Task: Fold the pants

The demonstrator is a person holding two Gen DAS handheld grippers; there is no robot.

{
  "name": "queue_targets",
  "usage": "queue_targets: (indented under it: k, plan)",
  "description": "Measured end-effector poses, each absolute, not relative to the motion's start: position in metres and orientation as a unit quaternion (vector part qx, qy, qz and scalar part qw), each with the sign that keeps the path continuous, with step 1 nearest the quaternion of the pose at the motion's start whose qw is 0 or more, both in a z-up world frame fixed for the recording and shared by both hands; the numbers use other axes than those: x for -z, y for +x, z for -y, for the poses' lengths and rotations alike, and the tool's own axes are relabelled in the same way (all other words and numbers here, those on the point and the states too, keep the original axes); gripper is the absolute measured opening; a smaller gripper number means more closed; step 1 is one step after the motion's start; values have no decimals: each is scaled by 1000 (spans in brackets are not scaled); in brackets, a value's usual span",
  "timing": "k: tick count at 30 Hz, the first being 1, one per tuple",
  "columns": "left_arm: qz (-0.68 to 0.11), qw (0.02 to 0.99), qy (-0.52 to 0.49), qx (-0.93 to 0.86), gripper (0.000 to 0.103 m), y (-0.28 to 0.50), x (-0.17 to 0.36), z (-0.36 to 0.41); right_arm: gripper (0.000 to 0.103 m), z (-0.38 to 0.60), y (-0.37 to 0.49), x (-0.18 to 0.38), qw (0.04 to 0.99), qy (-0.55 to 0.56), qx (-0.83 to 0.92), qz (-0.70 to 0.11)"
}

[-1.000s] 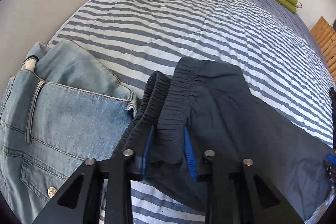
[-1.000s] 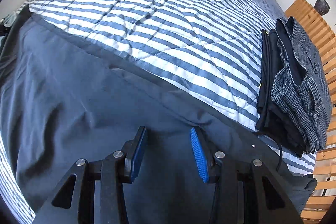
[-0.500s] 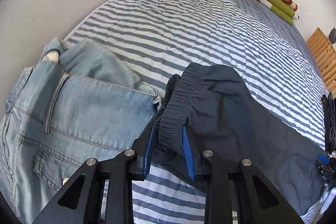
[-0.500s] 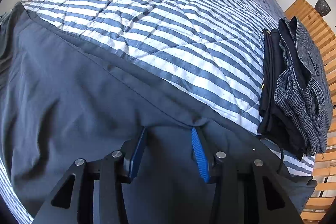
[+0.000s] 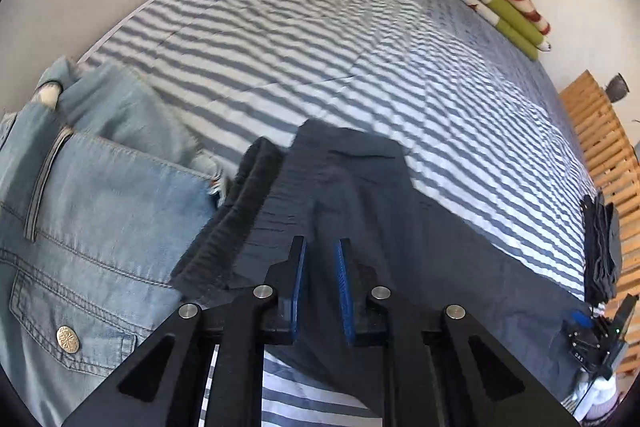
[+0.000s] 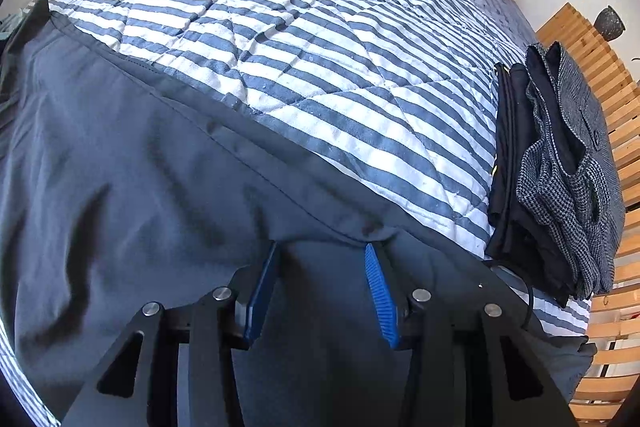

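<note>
pants: dark navy, gathered elastic waistband
pose: spread lengthwise, rumpled, waistband end bunched
place: on the striped quilt's near edge

Left gripper jaws just closing, narrow on pants fold; right gripper half-spread, tips under cloth

Both tools share one build: the left gripper and the right gripper have matte black angular arms with triangular cut-outs and round silver screw heads. Each finger carries a blue ribbed pad. A thin black cable loops beside the right one.
</note>
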State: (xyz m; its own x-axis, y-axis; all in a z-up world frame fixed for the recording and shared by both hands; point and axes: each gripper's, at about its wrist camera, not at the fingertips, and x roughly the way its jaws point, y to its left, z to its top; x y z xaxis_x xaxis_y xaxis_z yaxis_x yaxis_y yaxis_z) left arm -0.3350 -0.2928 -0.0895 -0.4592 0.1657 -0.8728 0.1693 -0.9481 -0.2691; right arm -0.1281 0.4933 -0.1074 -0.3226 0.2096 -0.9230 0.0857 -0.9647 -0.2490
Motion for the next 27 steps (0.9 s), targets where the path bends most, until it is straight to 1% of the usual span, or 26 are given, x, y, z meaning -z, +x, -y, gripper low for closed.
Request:
queue_targets:
  k: [1,2,3,4,6,8,16,17,18,20,21,22,27]
  plan:
    - [-164,-5,515,841,20,-334,85,292,41,-493,-128,107,39,-580,-803,128]
    - [-175,-9,513,840,26,-332,82,294,41,-493,-128,107,38,-580,-803,128]
    - [-188,-5,510,839,44,-329,80,301,41,-493,-128,107,38,-580,-803,128]
    - [-198,7,504,841,54,-326,79,309,41,-493,-128,107,38,-580,-803,128]
    - [-207,28,503,839,53,-319,83,323,41,-494,-128,107,35,-579,-805,127]
    - [-215,36,522,824,53,-315,97,332,41,-495,-127,107,34,-578,-806,123]
    - [-266,40,545,794,51,-329,137,330,42,-491,-127,108,40,-570,-809,136]
    - [-267,43,545,794,47,-330,139,330,42,-489,-127,108,41,-569,-809,143]
    - [-267,51,545,794,36,-332,141,329,42,-488,-126,108,42,-568,-809,147]
    - [-267,59,542,795,32,-334,144,328,42,-487,-127,108,42,-568,-808,150]
    - [-263,65,538,798,25,-332,142,327,42,-488,-127,108,42,-568,-808,149]
    - [-252,68,534,804,22,-330,139,325,42,-489,-127,108,41,-568,-808,147]
    - [-213,98,491,839,19,-310,106,329,42,-491,-128,108,39,-571,-808,141]
